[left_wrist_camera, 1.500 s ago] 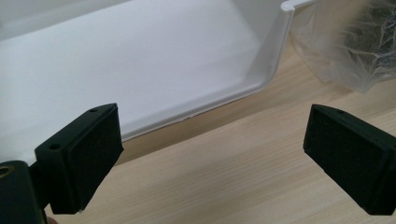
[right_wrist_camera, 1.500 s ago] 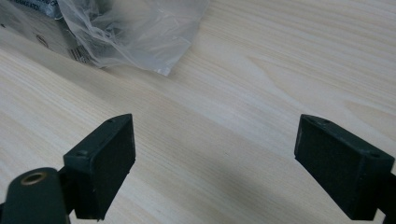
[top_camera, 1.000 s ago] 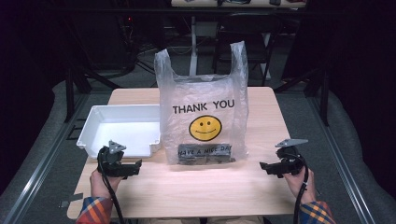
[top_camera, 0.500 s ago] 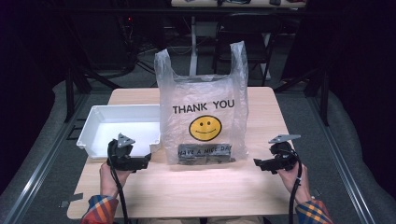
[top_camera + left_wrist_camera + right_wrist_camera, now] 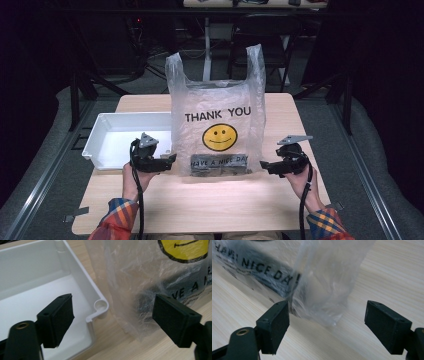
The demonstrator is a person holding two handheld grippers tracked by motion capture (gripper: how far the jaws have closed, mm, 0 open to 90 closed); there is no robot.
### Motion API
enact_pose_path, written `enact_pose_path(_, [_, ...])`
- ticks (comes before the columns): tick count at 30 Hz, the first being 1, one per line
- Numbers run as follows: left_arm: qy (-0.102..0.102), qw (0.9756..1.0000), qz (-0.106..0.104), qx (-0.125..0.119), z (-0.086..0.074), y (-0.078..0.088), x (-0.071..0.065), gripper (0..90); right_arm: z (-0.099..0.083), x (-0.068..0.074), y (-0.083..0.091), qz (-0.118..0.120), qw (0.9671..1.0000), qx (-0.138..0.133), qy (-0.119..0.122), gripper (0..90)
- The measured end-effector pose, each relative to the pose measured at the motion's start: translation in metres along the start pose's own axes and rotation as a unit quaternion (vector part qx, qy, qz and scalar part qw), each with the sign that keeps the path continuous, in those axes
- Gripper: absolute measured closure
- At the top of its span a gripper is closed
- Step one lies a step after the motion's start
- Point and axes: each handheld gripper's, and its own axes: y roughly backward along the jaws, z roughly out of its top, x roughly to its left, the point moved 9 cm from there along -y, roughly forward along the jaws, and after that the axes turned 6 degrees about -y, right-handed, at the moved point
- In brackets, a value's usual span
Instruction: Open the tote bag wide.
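Observation:
A clear plastic bag (image 5: 217, 125) printed "THANK YOU" with a yellow smiley stands upright mid-table, with dark things (image 5: 220, 167) in its bottom. My left gripper (image 5: 171, 160) is just left of the bag's lower corner, open. Its jaws have just been closing, with nothing pressed between them. In the left gripper view the gripper (image 5: 113, 305) frames the tray corner (image 5: 101, 307) and the bag's edge (image 5: 130, 290). My right gripper (image 5: 263, 165) is open just right of the bag's base, its jaws also just closing. In the right gripper view the bag's corner (image 5: 322, 297) lies ahead of the gripper (image 5: 328, 308), untouched.
A white tray (image 5: 100, 142) sits at the table's left, close beside the bag and under my left gripper. The wooden table (image 5: 210, 200) has bare room in front of the bag. Dark chairs and stands lie beyond the far edge.
Both grippers have moved inward toward the bag's lower corners and a little away from the person. The bag and tray have stayed put.

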Motion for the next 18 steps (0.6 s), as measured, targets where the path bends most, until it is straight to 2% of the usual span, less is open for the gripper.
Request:
enact_pose_path(2, [0.002,1.0000,-0.004,-0.004,0.003,-0.003,-0.002,21.6,0.007,0.007,-0.003,0.010,0.9999,-0.014,-0.001,21.4])
enact_pose_path(4, [0.002,0.9999,-0.008,-0.006,0.005,-0.005,-0.003,27.0,0.010,0.009,-0.004,0.010,0.9998,-0.016,0.003,23.6])
enact_pose_path(5, [-0.002,0.9999,-0.010,-0.007,0.008,-0.008,-0.004,28.9,0.015,0.012,-0.005,0.009,0.9997,-0.020,0.004,29.8])
enact_pose_path(6, [-0.002,0.9999,-0.010,-0.007,0.008,-0.008,-0.004,32.6,0.015,0.012,-0.005,0.009,0.9997,-0.020,0.004,29.8])
enact_pose_path(7, [-0.002,0.9999,-0.010,-0.011,0.010,-0.010,-0.006,36.6,0.019,0.013,-0.007,0.005,0.9997,-0.025,0.002,37.5])
enact_pose_path(8, [-0.002,0.9999,-0.010,-0.011,0.010,-0.010,-0.006,38.4,0.019,0.013,-0.007,0.005,0.9997,-0.025,0.002,37.5])
enact_pose_path(9, [-0.006,0.9998,-0.011,-0.013,0.011,-0.013,-0.008,43.7,0.022,0.012,-0.009,0.004,0.9996,-0.027,-0.003,49.5])
enact_pose_path(10, [-0.008,0.9999,-0.007,-0.013,0.012,-0.015,-0.009,47.0,0.022,0.012,-0.011,0.007,0.9996,-0.028,-0.002,55.6])
enact_pose_path(11, [-0.008,0.9999,-0.007,-0.013,0.012,-0.015,-0.009,51.6,0.022,0.012,-0.011,0.007,0.9996,-0.028,-0.002,55.6])
enact_pose_path(12, [-0.011,0.9998,-0.012,-0.013,0.012,-0.017,-0.010,51.6,0.022,0.009,-0.011,0.002,0.9998,-0.019,0.004,62.5])
enact_pose_path(13, [-0.010,0.9998,-0.016,-0.012,0.011,-0.021,-0.011,58.8,0.020,0.012,-0.014,0.014,0.9997,-0.020,-0.005,72.7])
enact_pose_path(16, [-0.013,0.9996,-0.025,-0.006,0.008,-0.026,-0.013,70.3,0.019,0.014,-0.014,0.018,0.9997,-0.019,-0.003,84.3])
enact_pose_path(18, [-0.014,0.9994,-0.030,-0.003,0.007,-0.028,-0.014,75.9,0.018,0.014,-0.014,0.017,0.9997,-0.019,-0.004,86.6])
